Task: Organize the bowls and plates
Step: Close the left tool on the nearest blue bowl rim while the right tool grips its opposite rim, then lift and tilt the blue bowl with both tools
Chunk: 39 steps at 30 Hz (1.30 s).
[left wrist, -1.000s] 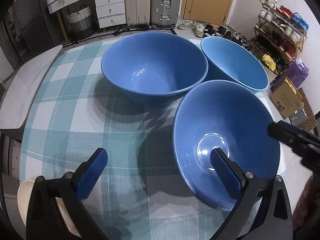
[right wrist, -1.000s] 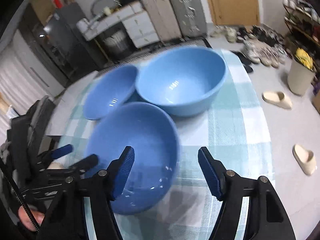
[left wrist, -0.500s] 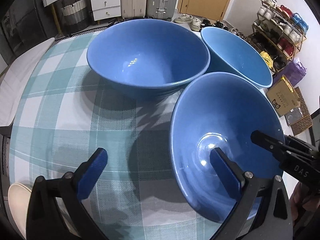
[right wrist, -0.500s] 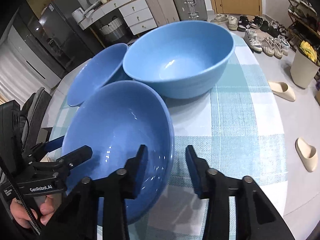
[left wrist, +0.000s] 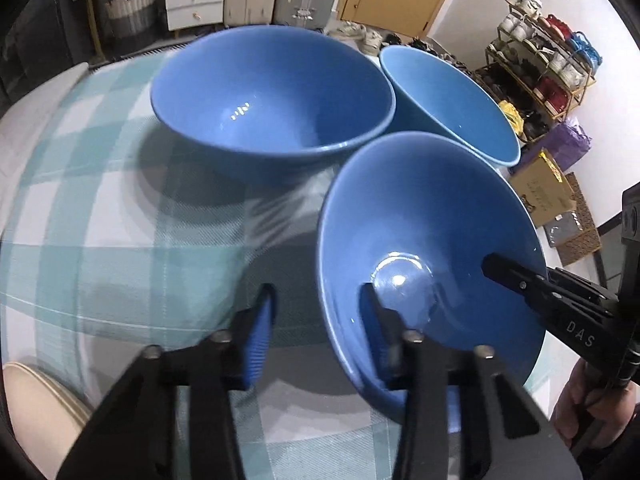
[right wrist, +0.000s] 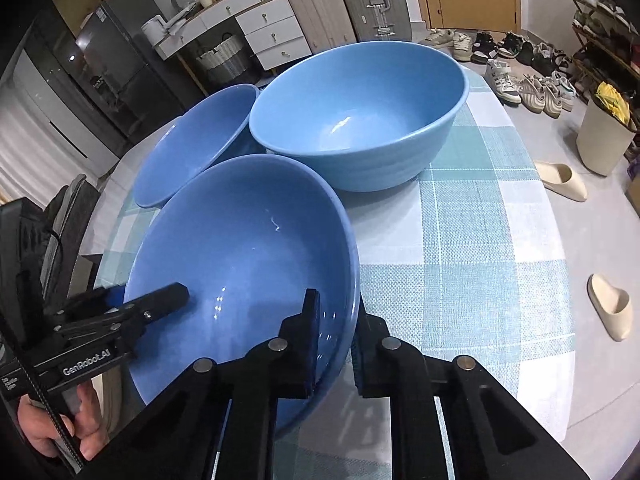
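Note:
Three blue bowls stand on a round table with a teal checked cloth (right wrist: 472, 240). Both grippers work the nearest bowl (left wrist: 432, 216) (right wrist: 248, 240) from opposite sides. My left gripper (left wrist: 320, 320) straddles its rim and its jaws are closing. One pad is inside the bowl and the outer pad (left wrist: 260, 336) is still off the wall. My right gripper (right wrist: 336, 328) is closing on the other side of the rim, with pads against both faces. Behind stand a darker bowl (left wrist: 272, 92) (right wrist: 192, 144) and a lighter, deeper bowl (left wrist: 448, 96) (right wrist: 360, 112), both close to the held one.
The table's edge curves close behind both grippers. A cream round thing (left wrist: 32, 400) sits past the edge at lower left. On the floor are slippers (right wrist: 608, 304), a bin (right wrist: 604, 136), shoes and a shoe rack (left wrist: 540, 60). Drawers and suitcases line the far wall.
Both grippers' jaws have narrowed. The right one sank and closed from wide apart onto the near bowl's rim. The left one stayed wide until just now, then narrowed around the opposite rim.

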Each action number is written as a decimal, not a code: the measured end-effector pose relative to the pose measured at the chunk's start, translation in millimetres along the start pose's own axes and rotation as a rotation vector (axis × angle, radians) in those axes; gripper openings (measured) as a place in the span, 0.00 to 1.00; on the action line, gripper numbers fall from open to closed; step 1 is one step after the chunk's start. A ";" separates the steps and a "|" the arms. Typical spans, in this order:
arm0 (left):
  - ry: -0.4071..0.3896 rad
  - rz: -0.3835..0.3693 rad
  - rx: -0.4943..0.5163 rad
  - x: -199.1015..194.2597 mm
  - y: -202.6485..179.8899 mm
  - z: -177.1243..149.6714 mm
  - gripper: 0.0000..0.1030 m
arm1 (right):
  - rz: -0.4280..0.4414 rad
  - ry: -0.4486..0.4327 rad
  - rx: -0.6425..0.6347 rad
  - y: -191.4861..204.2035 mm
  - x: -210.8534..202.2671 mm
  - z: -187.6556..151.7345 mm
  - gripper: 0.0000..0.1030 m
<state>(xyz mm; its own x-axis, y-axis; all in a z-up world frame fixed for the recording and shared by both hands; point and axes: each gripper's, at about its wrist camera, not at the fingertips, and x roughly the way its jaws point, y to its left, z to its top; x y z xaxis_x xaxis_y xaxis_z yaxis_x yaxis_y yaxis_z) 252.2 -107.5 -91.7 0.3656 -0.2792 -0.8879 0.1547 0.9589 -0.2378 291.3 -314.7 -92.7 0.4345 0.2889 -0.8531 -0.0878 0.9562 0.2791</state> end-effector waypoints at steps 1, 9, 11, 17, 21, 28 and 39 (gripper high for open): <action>0.003 -0.003 0.006 0.3 -1.1 -0.6 0.31 | 0.000 0.000 0.000 0.6 -0.7 -0.4 0.13; -0.010 -0.022 0.045 -12.3 -13.6 -3.9 0.22 | -0.005 0.006 -0.014 5.9 -6.8 -2.2 0.12; -0.009 -0.024 0.043 -13.7 -11.5 -6.9 0.22 | 0.003 0.012 -0.007 5.5 -7.9 -4.0 0.11; 0.001 -0.024 0.046 -18.0 -11.2 -14.9 0.22 | 0.003 0.030 0.008 10.1 -11.7 -12.7 0.10; 0.004 -0.028 0.053 -24.5 -11.9 -23.2 0.22 | 0.005 0.031 0.012 11.8 -19.9 -22.8 0.10; -0.003 -0.028 0.082 -40.2 -17.7 -48.2 0.22 | 0.004 0.022 0.023 14.8 -40.2 -46.9 0.10; -0.005 -0.047 0.102 -64.0 -22.0 -97.2 0.22 | -0.004 0.017 0.034 25.0 -76.0 -107.2 0.10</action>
<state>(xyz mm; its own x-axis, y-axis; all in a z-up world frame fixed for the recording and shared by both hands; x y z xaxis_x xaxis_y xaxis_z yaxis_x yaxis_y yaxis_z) 136.1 -105.8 -67.9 0.3603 -0.3245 -0.8746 0.2645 0.9346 -0.2378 160.0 -307.8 -68.2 0.4199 0.2864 -0.8612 -0.0559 0.9553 0.2904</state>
